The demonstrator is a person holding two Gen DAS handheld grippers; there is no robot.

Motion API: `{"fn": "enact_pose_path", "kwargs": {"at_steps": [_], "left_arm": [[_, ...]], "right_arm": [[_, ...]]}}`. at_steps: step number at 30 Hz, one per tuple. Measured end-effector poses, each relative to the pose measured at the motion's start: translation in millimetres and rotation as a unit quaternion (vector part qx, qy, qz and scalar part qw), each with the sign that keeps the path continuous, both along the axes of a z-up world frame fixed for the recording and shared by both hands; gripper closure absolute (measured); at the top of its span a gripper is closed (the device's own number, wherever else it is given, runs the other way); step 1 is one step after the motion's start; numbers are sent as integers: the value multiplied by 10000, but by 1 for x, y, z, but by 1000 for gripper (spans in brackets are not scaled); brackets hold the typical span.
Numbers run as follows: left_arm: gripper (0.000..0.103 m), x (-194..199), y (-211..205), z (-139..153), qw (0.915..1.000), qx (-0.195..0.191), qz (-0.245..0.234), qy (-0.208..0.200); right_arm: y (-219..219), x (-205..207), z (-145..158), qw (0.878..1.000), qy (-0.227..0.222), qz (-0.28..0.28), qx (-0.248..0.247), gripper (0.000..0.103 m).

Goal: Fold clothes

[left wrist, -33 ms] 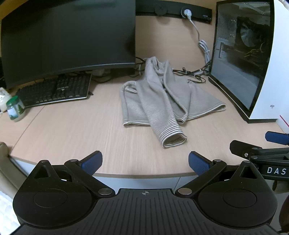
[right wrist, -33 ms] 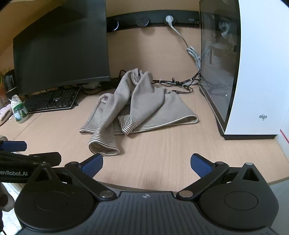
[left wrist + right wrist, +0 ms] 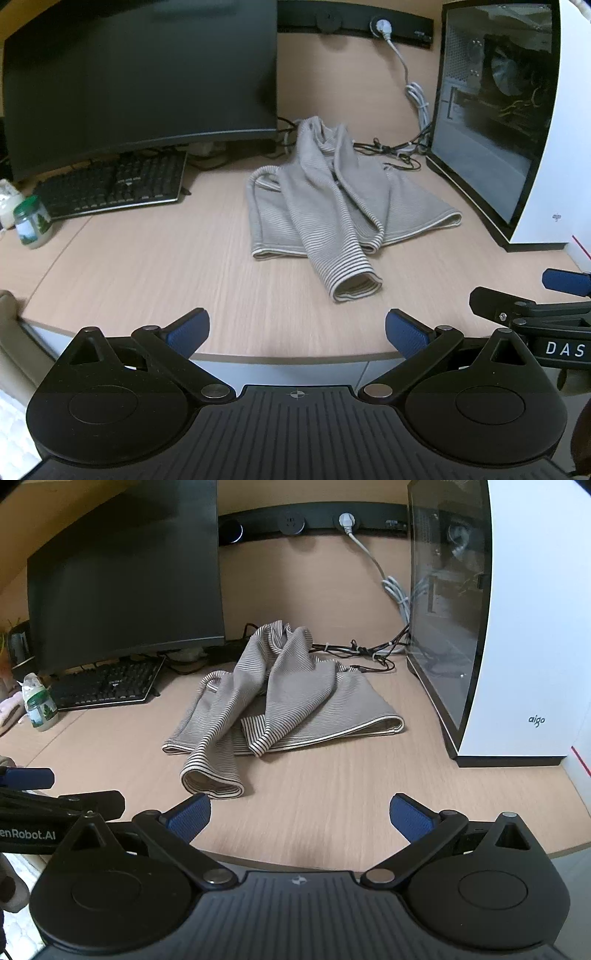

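Through my left wrist camera, my left gripper [image 3: 297,330] hangs at the near edge of the desk [image 3: 147,273], its blue pads spread wide with nothing between them. Ahead, the striped top [image 3: 332,206] lies rumpled on the wood between the monitor [image 3: 140,74] and the white computer case [image 3: 517,122], well apart from my fingers. One sleeve [image 3: 343,266] trails toward me, its cuff open at the near end; the hem runs off to the right. It is bunched, not squared into a neat stack, so I judge it wants flattening before any fold would hold. My other tool shows at the right margin.

Through my right wrist camera, my right gripper [image 3: 300,814] also waits at the desk edge, fingers wide and empty. From here the same sleeve [image 3: 214,760] points toward the left pad, and the body of the top spreads right toward the case. The neck end is heaped up near the cables [image 3: 354,651], which I would guess could snag if the cloth is dragged back. The keyboard [image 3: 107,686] and a small bottle [image 3: 38,705] sit left, clear of the garment.
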State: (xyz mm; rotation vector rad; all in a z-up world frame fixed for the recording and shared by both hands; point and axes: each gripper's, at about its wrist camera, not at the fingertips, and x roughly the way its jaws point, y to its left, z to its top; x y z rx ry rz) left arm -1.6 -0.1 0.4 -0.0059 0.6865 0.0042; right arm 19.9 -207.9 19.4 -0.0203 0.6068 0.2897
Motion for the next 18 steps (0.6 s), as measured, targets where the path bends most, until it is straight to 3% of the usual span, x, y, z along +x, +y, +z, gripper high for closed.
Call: {"fn": "enact_pose_path", "kwargs": {"at_steps": [6, 18], "left_arm": [[0, -5, 0, 1, 10000, 8, 33, 4], [0, -2, -3, -1, 10000, -15, -21, 91]], "right_arm": [[-9, 4, 2, 9996, 235, 13, 166, 0], [-6, -2, 0, 9998, 186, -82, 65, 0]]}}
